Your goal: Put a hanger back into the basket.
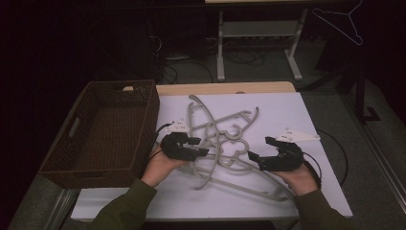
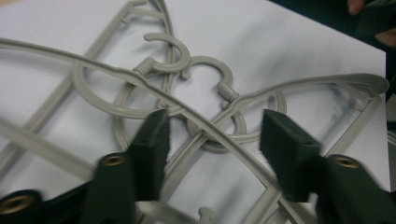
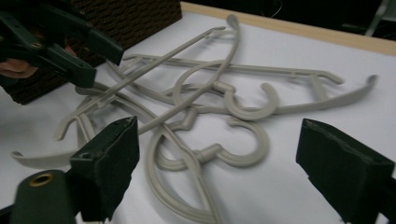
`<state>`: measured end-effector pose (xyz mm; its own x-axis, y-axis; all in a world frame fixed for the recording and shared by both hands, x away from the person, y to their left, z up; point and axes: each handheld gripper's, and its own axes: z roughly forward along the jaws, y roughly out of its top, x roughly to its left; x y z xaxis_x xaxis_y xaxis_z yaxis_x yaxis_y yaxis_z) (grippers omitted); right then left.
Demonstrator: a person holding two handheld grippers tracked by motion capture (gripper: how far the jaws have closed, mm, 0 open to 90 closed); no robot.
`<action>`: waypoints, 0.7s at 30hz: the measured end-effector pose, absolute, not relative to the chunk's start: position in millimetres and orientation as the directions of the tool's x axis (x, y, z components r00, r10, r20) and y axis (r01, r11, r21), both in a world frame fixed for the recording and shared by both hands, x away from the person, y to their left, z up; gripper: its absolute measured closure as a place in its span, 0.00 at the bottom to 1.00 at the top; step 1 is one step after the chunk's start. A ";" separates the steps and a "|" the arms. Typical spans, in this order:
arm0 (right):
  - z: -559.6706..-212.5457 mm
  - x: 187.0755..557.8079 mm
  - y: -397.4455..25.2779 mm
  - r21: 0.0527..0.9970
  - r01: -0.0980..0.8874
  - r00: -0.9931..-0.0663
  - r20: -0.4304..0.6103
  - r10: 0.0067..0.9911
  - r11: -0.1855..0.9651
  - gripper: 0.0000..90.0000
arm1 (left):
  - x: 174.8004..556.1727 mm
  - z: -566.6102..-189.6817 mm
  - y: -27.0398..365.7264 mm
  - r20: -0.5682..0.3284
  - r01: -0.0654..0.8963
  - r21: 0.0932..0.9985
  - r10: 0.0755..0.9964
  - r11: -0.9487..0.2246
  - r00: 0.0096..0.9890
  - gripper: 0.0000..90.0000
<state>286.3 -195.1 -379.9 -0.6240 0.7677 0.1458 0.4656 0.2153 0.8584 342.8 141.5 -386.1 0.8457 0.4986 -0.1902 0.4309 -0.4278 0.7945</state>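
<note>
Several grey plastic hangers (image 1: 229, 125) lie tangled in the middle of the white table top (image 1: 282, 108). My left gripper (image 1: 199, 146) is at the pile's left side, open, its jaws straddling a hanger arm (image 2: 140, 81) and the hooks (image 2: 205, 65) without closing on them. My right gripper (image 1: 261, 148) is at the pile's right side, open wide, just short of the hangers' hooks (image 3: 247, 109). In the right gripper view, the left gripper (image 3: 100, 60) shows at top left over the hangers, with nothing between its jaws.
A brown wicker basket (image 1: 119, 87) stands at the table's left side, close to the left hand; its wall (image 3: 130, 14) shows in the right gripper view. Bare table top lies in front and to the right. A white wire hanger (image 1: 342, 21) hangs at the back right.
</note>
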 end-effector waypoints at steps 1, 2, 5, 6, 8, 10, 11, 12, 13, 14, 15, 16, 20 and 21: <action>-379.9 286.3 -195.1 0.858 0.466 -0.624 0.146 0.768 0.215 0.15 | 340.6 -385.9 145.3 -0.189 0.426 0.800 0.497 -0.422 0.847 0.44; -381.6 289.0 -181.7 0.844 0.483 -0.623 0.144 0.769 0.233 0.17 | 338.1 -385.8 148.4 -0.191 0.424 0.807 0.496 -0.412 0.847 0.38; -384.0 290.7 -167.3 0.833 0.491 -0.628 0.136 0.766 0.255 0.20 | 332.0 -386.1 155.7 -0.186 0.411 0.818 0.493 -0.401 0.850 0.33; -385.2 291.9 -160.3 0.824 0.500 -0.630 0.133 0.765 0.269 0.21 | 330.2 -386.3 157.8 -0.185 0.409 0.821 0.493 -0.397 0.850 0.33; -387.9 299.7 -142.2 0.807 0.521 -0.614 0.130 0.779 0.276 0.27 | 328.7 -386.8 159.9 -0.189 0.409 0.824 0.489 -0.392 0.851 0.31; -389.0 307.1 -131.4 0.796 0.541 -0.599 0.137 0.789 0.272 0.31 | 327.6 -387.4 160.7 -0.190 0.407 0.827 0.488 -0.389 0.852 0.30; -389.0 307.1 -131.4 0.796 0.541 -0.599 0.137 0.789 0.272 0.31 | 327.6 -387.4 160.7 -0.190 0.407 0.827 0.488 -0.389 0.852 0.29; -389.9 310.9 -125.9 0.790 0.550 -0.599 0.145 0.787 0.273 0.32 | 327.5 -387.5 160.4 -0.191 0.406 0.829 0.489 -0.384 0.851 0.29; -391.6 315.8 -119.3 0.784 0.556 -0.598 0.144 0.789 0.278 0.33 | 327.5 -387.5 160.3 -0.188 0.405 0.831 0.491 -0.381 0.850 0.29; -392.6 318.5 -115.0 0.777 0.566 -0.594 0.152 0.790 0.276 0.35 | 327.7 -387.6 160.1 -0.188 0.405 0.833 0.494 -0.378 0.849 0.28; -394.2 322.1 -109.9 0.769 0.574 -0.591 0.152 0.793 0.281 0.36 | 327.9 -387.6 160.0 -0.189 0.404 0.833 0.494 -0.377 0.849 0.28; -398.7 330.1 -100.3 0.754 0.587 -0.583 0.144 0.800 0.293 0.40 | 328.0 -387.2 160.2 -0.185 0.401 0.835 0.494 -0.376 0.850 0.27; -410.0 345.1 -87.2 0.712 0.632 -0.568 0.158 0.807 0.305 0.44 | 328.8 -386.2 161.6 -0.189 0.402 0.838 0.495 -0.368 0.848 0.27; -410.0 345.1 -87.2 0.712 0.632 -0.568 0.158 0.807 0.305 0.44 | 328.8 -386.2 161.6 -0.189 0.402 0.838 0.495 -0.368 0.848 0.27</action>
